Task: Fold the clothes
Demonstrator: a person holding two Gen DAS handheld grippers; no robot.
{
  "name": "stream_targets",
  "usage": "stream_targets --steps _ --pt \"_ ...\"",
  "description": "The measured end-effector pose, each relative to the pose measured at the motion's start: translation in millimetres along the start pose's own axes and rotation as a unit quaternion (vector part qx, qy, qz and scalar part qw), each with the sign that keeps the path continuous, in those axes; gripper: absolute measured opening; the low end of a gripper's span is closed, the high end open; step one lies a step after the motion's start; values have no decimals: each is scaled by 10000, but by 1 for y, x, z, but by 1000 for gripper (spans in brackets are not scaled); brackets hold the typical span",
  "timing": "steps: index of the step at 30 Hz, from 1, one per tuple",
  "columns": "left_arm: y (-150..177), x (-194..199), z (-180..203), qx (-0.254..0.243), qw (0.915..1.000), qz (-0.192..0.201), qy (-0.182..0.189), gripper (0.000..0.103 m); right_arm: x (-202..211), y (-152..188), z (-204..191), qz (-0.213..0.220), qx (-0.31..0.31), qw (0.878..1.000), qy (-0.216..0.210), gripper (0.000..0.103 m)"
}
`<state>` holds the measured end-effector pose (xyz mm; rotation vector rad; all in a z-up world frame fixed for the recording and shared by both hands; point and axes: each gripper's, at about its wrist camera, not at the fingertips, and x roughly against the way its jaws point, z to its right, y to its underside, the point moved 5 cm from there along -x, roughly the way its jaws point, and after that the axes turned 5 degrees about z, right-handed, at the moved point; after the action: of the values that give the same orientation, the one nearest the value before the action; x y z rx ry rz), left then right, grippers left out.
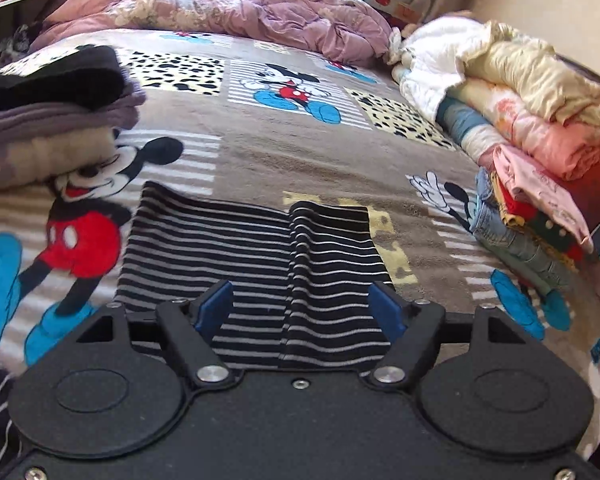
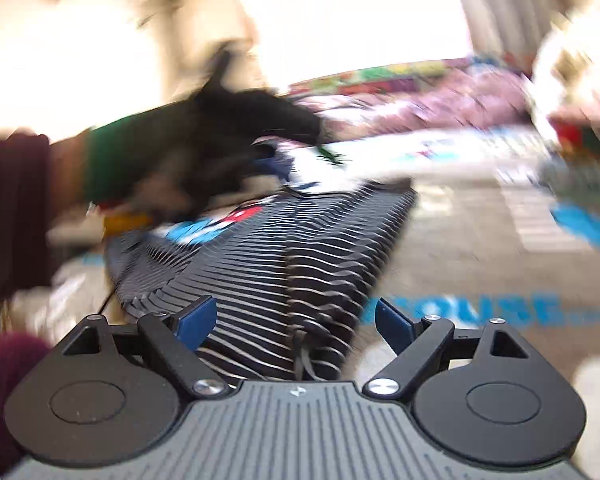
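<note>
Striped garment (image 1: 260, 264) between spread fingers (image 1: 384, 304)

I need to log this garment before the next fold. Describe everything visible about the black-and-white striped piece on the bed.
The striped garment is a soft knit, black with thin white horizontal stripes. It lies mostly flat on the cartoon-print blanket, one panel lapped over another along a raised vertical edge near its middle. Its near edge runs under the open left gripper, whose blue pads stand apart on either side. In the blurred right wrist view the open right gripper straddles its near end; contact cannot be told.
</note>
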<state>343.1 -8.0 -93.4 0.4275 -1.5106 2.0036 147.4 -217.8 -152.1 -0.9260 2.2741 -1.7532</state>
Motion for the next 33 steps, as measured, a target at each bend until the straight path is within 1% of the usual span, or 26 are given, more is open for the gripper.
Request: stream_targets --steps 3,7,9,12,16,18,19,22,26,28,29,30,33 --pt "15 37 -24 512 9986 118 -94 83 6 2 23 27 -761 9968 227 86" --pt "35 79 -51 1028 9941 317 -161 83 13 13 49 67 -1581 9861 499 87" --pt "45 102 -65 1337 9892 576 -146 83 18 18 60 81 -1909 9797 602 87" --pt "61 128 -84 1760 9798 929 -219 83 22 22 66 94 -2010 9771 694 87" --pt "84 146 -118 2132 9677 1223 -552 83 22 27 66 16 -1979 9776 715 88" --pt "96 146 -143 2471 9597 1138 -702 83 25 29 65 14 -1998 9775 676 89" --pt "101 147 -155 2741 9522 1125 -742 83 27 29 65 14 -2006 9775 654 90" --pt "108 158 -185 3364 9289 1352 -757 83 30 31 61 -15 -1967 9786 607 93" --pt "113 161 -207 3649 9170 1458 -681 82 32 31 56 -111 -1899 9799 600 94" --pt "115 162 -218 3791 9107 1510 -643 81 34 31 56 -111 -1973 9784 601 95" --pt "116 163 -224 3861 9074 1536 -623 80 35 31 56 -99 -2019 9775 607 95" --pt "117 164 -229 3931 9041 1562 -604 76 36 31 57 -85 -2058 9766 615 95" --pt "121 166 -246 4139 8938 1640 -546 72 36 31 57 -53 -2130 9748 653 95"
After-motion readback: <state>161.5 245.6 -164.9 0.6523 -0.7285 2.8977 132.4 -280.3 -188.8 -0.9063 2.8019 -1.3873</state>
